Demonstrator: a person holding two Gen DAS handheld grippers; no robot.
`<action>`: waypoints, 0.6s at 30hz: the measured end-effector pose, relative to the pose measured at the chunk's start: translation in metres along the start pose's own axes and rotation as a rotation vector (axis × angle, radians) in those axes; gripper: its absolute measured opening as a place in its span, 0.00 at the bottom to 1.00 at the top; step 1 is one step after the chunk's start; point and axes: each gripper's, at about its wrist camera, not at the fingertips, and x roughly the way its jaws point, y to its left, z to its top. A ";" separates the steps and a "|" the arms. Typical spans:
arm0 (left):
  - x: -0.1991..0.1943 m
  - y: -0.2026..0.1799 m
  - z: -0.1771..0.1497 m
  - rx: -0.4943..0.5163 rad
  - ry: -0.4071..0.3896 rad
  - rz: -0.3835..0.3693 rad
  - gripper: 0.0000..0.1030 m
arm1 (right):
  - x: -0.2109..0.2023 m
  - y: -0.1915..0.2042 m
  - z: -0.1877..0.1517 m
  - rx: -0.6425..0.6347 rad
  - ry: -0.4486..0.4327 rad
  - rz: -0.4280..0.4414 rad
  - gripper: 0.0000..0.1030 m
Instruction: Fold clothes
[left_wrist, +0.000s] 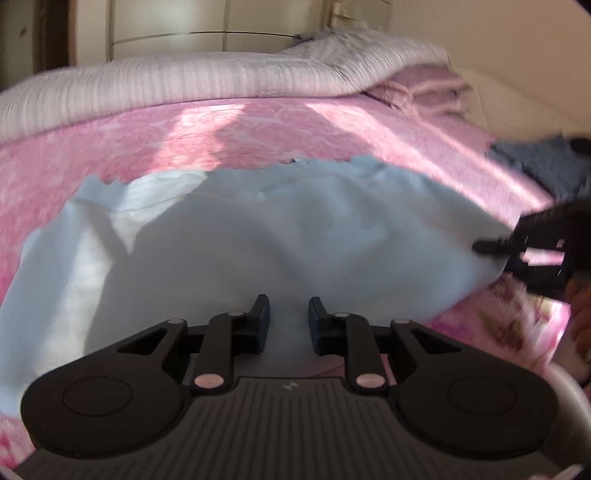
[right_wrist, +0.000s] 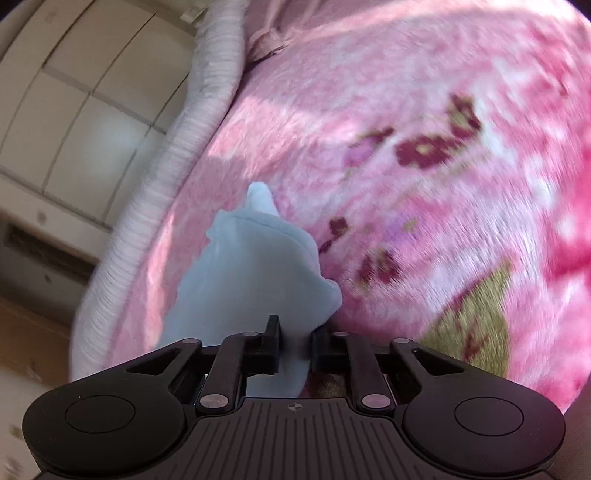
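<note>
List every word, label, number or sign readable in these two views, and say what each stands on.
No readable words or numbers in either view.
Left gripper body: a small pale embossed mark, too faint to read.
Right gripper body: a small cross-in-circle sign, no lettering.
Light blue garment and pink floral blanket: no visible print or label.

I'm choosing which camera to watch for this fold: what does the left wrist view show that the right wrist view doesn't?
Only the left wrist view shows the light blue garment spread wide, the left gripper above it with its jaws apart, and a dark cloth at the far right. Only the right wrist view shows the right gripper shut on a bunched fold, and the blanket's flower print. Both show the garment, the pink blanket and the right gripper.
</note>
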 end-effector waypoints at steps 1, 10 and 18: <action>-0.006 0.009 0.001 -0.042 -0.009 -0.005 0.17 | 0.000 0.009 0.000 -0.065 -0.004 -0.024 0.11; -0.063 0.106 -0.017 -0.447 -0.071 -0.065 0.13 | -0.020 0.158 -0.107 -1.164 -0.305 -0.051 0.09; -0.090 0.144 -0.041 -0.625 -0.089 -0.083 0.13 | 0.012 0.180 -0.258 -1.785 -0.105 0.107 0.12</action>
